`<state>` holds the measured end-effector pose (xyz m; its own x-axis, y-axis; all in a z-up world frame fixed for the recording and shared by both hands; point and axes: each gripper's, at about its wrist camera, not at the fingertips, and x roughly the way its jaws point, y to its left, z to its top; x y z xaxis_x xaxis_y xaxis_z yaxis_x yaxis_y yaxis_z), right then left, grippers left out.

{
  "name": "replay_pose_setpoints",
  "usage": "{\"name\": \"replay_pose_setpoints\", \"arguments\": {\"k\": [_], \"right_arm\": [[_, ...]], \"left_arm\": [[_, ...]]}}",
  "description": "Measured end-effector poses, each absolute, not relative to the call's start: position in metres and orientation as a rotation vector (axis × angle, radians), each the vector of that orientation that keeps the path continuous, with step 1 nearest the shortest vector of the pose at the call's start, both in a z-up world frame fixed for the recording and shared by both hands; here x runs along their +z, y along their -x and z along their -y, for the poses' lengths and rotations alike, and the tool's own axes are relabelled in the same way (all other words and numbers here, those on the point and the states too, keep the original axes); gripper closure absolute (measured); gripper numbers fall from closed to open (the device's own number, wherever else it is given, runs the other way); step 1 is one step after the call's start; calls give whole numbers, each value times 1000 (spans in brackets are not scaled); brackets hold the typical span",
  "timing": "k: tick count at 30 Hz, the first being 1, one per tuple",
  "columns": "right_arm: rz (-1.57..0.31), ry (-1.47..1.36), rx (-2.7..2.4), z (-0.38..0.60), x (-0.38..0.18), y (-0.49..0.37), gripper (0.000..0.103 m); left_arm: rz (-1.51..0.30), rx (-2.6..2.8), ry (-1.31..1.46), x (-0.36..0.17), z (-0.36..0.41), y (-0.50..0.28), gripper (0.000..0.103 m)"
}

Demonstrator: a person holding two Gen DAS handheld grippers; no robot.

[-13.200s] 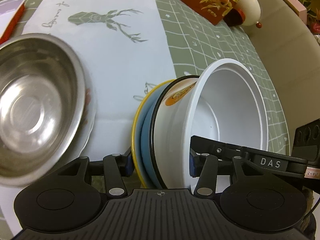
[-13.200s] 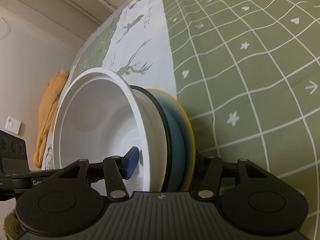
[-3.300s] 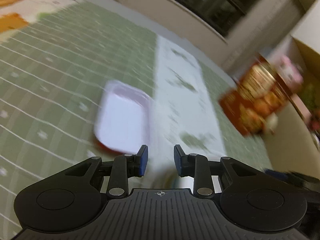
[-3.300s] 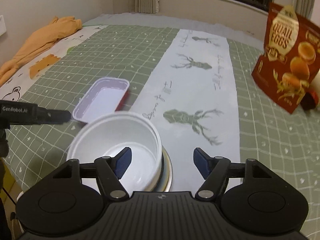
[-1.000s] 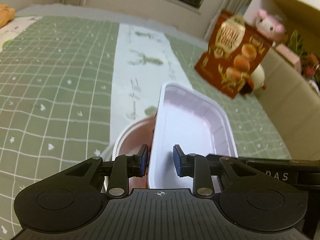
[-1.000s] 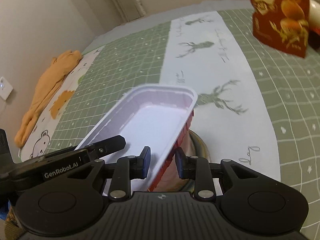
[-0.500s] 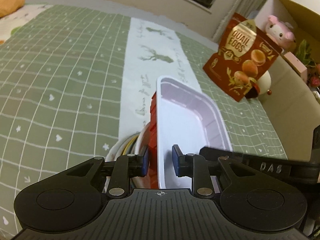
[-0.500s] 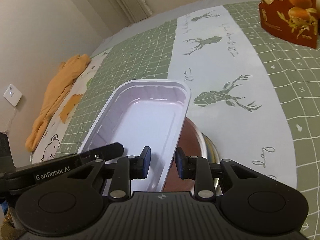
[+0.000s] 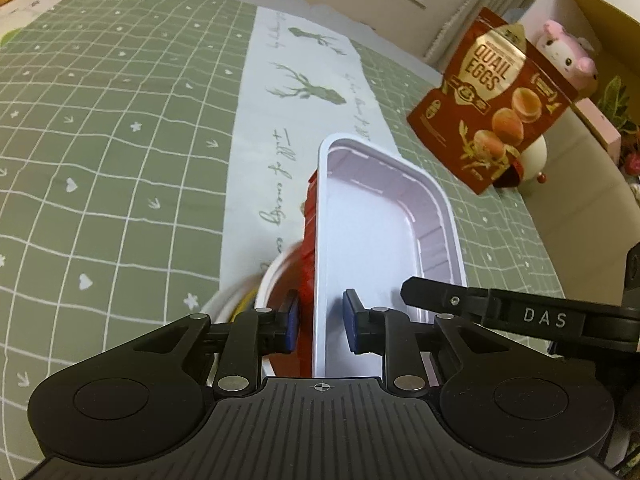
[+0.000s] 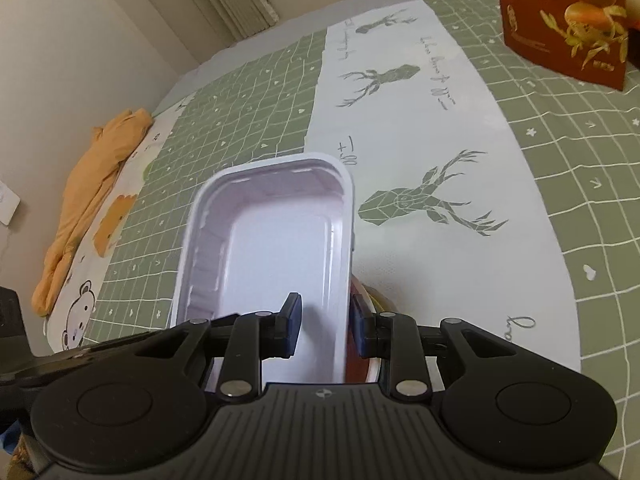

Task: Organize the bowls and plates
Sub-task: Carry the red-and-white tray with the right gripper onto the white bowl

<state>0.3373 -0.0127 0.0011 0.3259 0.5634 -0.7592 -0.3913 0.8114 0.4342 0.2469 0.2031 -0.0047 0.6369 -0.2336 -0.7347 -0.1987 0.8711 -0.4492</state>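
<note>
Tray lowered nearer the stacked bowls, left gripper just closing onto one rim, right gripper clamping the opposite rim

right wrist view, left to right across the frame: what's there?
Orange cloth → bear-print cloth → rectangular tray with the right gripper shut on its wall → deer print on the white runner → quail eggs bag.

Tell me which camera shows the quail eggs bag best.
The left wrist view: the whole bag stands upright at upper right, its QUAIL EGGS label readable. The right wrist view catches only its lower part, cut off by the top edge, with no label text visible.
</note>
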Motion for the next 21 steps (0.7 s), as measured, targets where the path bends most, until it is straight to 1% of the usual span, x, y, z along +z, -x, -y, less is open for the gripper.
{"name": "replay_pose_setpoints", "arguments": {"k": [7, 12, 16, 21], "right_arm": [[-1079, -192, 646, -1, -1, -352, 77], [-1036, -211, 682, 8, 18, -337, 77], [-1050, -239, 689, 20, 23, -325, 77], [-1055, -240, 695, 27, 21, -313, 77]], "left_arm": [[-891, -39, 605, -2, -222, -248, 80], [-868, -67, 605, 15, -217, -227, 80], [-873, -81, 604, 23, -210, -213, 80], [-901, -52, 560, 14, -203, -207, 80]]}}
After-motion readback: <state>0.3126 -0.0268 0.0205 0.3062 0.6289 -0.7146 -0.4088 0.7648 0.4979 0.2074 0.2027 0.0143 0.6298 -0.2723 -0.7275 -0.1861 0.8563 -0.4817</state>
